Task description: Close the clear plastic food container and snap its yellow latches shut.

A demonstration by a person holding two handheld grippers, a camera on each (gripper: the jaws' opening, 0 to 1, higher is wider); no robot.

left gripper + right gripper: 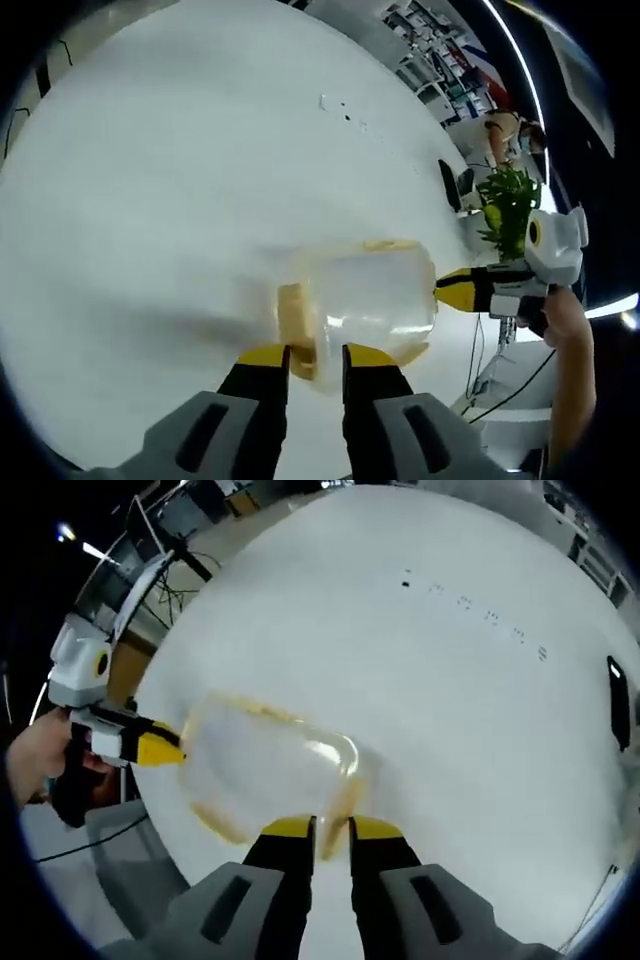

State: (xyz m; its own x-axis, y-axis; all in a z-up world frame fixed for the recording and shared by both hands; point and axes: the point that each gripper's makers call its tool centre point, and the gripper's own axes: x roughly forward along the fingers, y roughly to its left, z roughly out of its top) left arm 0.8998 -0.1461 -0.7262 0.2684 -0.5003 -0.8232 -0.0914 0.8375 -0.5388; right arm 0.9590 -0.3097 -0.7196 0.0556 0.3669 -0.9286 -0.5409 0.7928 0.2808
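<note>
- The clear plastic food container [365,300] [272,770] lies on its side, blurred, with its lid on.
- Yellow latches [292,325] [345,780] edge its rim; whether they are snapped cannot be told.

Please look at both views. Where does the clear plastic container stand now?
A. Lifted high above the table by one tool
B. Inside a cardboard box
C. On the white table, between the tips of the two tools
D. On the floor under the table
C: the clear plastic container rests on the white table, with the left tool at one side and the right tool at another side.
</note>
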